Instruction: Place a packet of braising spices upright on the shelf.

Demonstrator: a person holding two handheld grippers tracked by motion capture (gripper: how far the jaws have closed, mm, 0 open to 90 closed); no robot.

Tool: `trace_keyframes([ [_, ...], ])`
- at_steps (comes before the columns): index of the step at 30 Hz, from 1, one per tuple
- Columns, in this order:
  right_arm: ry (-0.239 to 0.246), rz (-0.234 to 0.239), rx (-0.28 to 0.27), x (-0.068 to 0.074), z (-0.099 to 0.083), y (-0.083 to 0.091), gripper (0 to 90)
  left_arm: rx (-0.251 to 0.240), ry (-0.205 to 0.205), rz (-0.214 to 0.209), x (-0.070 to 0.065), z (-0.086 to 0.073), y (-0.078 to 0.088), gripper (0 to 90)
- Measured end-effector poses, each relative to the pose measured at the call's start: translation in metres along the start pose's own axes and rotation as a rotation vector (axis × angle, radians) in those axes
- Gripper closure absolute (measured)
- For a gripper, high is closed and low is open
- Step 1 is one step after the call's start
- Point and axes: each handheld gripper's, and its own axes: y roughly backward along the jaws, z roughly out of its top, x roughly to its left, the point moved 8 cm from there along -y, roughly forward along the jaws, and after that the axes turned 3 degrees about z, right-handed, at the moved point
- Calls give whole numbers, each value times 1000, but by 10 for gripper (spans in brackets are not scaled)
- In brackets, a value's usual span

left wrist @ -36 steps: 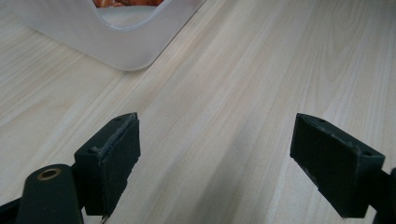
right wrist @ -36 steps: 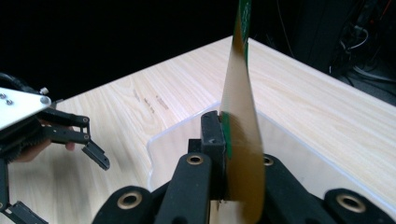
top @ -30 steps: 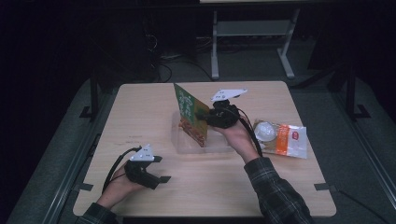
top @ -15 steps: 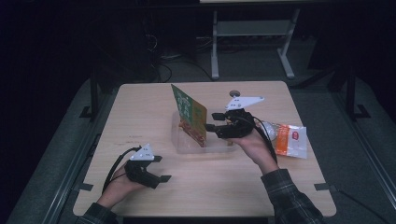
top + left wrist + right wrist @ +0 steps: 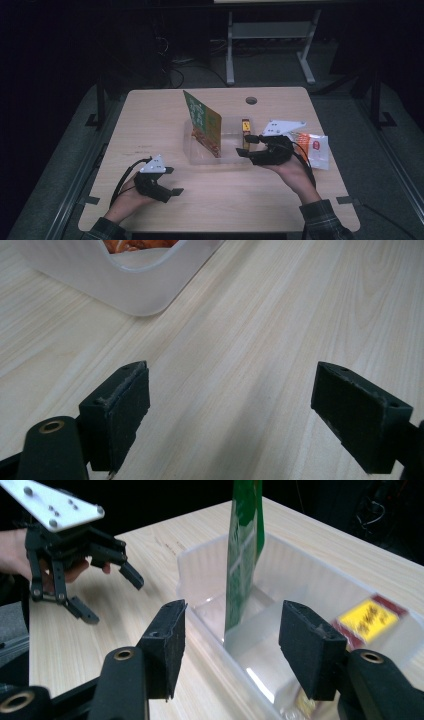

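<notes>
The clear plastic bin (image 5: 125, 280) runs off the top edge of the left gripper view, one rounded corner in frame, with a scrap of orange print behind its wall too cropped to read. In the right gripper view the green packet (image 5: 245, 550) loses its top to the frame edge, and the yellow-labelled packet (image 5: 369, 620) lies too blurred to read. From the high view, the print on the orange-and-white pouch (image 5: 312, 150) is too small to make out, and the right tool (image 5: 248, 145) covers part of it.
</notes>
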Motion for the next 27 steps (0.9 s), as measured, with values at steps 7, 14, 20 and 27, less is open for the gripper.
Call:
trace_keyframes([
  [7, -13, -36, 51, -3, -31, 12, 447, 1, -12, 5, 1, 0, 0, 154],
  [14, -59, -67, 119, -13, -70, 21, 458, 6, -16, 3, 1, -1, 1, 155],
  [20, -115, -116, 154, -31, -92, 29, 470, 7, -21, 4, 0, -1, 0, 154],
  [27, -172, -171, 168, -54, -105, 37, 472, 9, -25, 4, 0, -1, 1, 154],
])
